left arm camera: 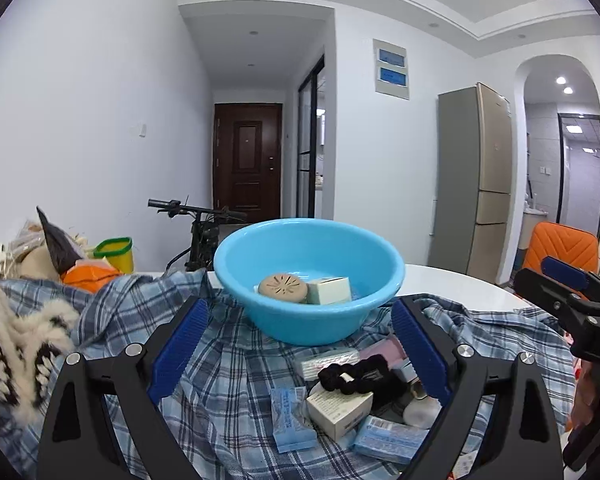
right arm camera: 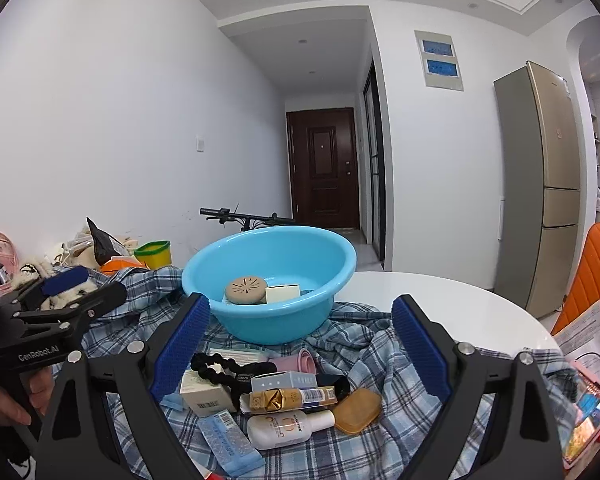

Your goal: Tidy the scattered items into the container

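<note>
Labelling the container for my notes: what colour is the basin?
Light blue basin, clearest in the right wrist view.

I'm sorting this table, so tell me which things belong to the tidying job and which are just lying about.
For the job:
blue basin
black scrunchie
white bottle
small white box
blue packet

Lying about:
plaid shirt
bicycle
fridge
orange chair
phone

Left wrist view low over the plaid cloth-covered table (left arm camera: 228,392), facing the hallway, right wrist view beside it, likewise close, both sharing the round blue plastic basin (left arm camera: 308,316) (right arm camera: 260,320) ahead
</note>
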